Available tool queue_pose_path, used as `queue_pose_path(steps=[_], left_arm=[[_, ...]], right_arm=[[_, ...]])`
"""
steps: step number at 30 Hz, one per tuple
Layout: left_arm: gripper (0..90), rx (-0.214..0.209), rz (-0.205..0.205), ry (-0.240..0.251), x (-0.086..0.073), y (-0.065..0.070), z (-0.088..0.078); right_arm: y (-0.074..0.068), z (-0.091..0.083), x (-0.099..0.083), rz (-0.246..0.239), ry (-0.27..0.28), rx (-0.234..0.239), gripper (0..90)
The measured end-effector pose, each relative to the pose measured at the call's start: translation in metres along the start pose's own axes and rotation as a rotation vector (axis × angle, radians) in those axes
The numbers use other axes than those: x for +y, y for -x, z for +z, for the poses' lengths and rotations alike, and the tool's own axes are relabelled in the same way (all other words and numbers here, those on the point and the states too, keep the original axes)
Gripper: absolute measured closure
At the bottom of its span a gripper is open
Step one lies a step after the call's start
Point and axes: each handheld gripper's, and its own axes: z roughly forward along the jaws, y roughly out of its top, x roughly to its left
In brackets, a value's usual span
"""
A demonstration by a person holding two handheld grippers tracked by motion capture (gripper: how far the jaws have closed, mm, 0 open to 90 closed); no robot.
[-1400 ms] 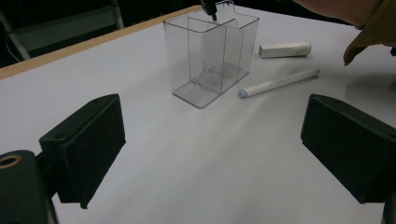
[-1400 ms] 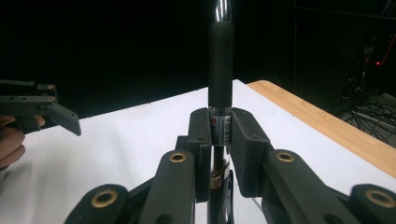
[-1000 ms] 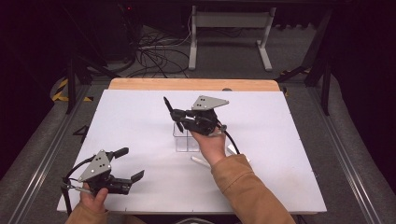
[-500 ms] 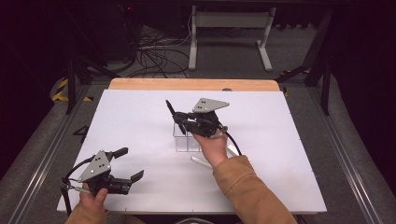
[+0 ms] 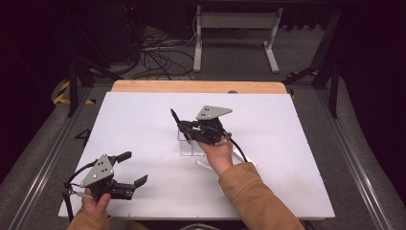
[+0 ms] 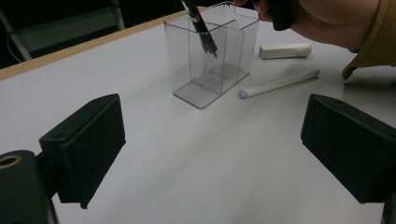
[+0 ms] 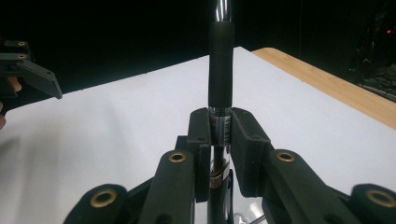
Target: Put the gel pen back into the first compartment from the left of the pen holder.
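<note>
A black pen (image 7: 220,65) with a silver barrel stands pinched between the pads of my right gripper (image 7: 219,128), which is shut on it. In the high view the right gripper (image 5: 186,128) hovers mid-table over a clear plastic holder (image 5: 191,146) with compartments. The pen (image 6: 201,28) slants down into the holder's (image 6: 210,60) open top. My left gripper (image 5: 133,167) rests at the table's front left, its jaws wide apart and holding nothing. The left gripper view shows the left gripper (image 6: 215,149) pointing toward the holder.
A white pen (image 6: 280,83) and a short white cap-like piece (image 6: 285,50) lie on the white tabletop (image 5: 297,143) just beside the holder, under the right hand. A wooden strip (image 5: 191,86) runs along the table's far edge.
The right gripper with the pen has shifted slightly lower toward the holder. The left gripper has stayed where it was.
</note>
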Motion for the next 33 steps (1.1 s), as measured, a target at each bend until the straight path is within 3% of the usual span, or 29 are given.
queue_pose_path(steps=[22,26,33], left_arm=[[7.0,0.0,0.0,-0.001,0.0,0.0,0.0],[7.0,0.0,0.0,0.0,0.0,0.0,0.0],[7.0,0.004,0.006,0.0,0.0,0.0,0.001]], right_arm=[[-0.001,-0.002,-0.007,-0.015,-0.054,-0.017,76.9],[-0.001,-0.007,-0.004,-0.015,-0.046,-0.038,62.2],[-0.004,-0.032,0.008,-0.024,-0.008,-0.076,32.0]])
